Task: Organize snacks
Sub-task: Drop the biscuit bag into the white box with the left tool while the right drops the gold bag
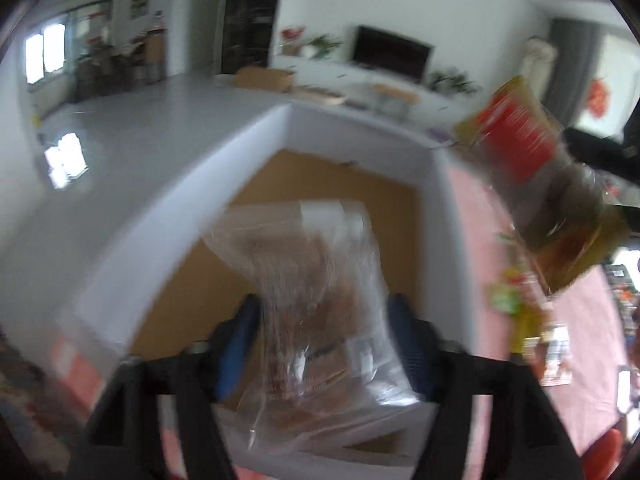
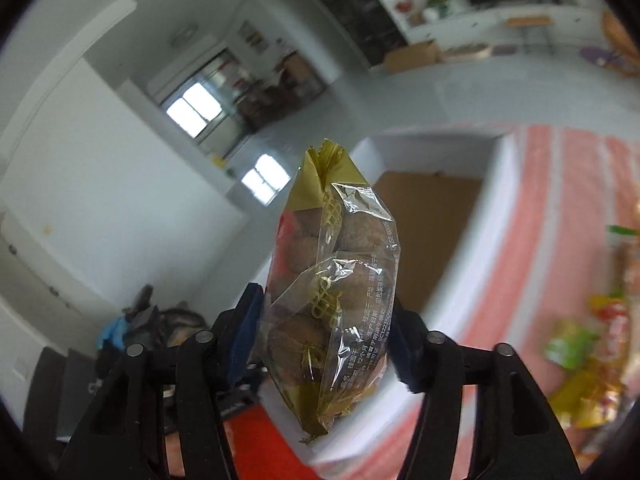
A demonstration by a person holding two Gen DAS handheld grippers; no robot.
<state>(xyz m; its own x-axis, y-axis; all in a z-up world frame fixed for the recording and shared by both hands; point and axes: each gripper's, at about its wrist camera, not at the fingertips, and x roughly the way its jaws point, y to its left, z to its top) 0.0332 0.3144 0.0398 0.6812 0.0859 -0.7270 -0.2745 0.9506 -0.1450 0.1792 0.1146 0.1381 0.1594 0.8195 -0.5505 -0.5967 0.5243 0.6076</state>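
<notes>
In the left wrist view my left gripper [image 1: 324, 344] hangs over an open white box [image 1: 360, 132] with a brown floor. A clear bag of brown snacks [image 1: 312, 280] sits between its blue pads, smeared by blur and spread wide rather than pinched, as if loose. In the right wrist view my right gripper [image 2: 326, 332] is shut on a clear gold-edged bag of round brown snacks [image 2: 336, 280], held upright and sharp, left of and short of the white box [image 2: 440, 140]. The left wrist view shows that gold bag with its red label [image 1: 536, 168] in the air at the box's right.
A pink striped tablecloth [image 2: 560, 200] covers the table under the box. A heap of several more snack packets [image 2: 588, 356] lies on it to the right, also visible as bright packets [image 1: 516, 308]. Grey floor, a TV stand and room clutter lie beyond.
</notes>
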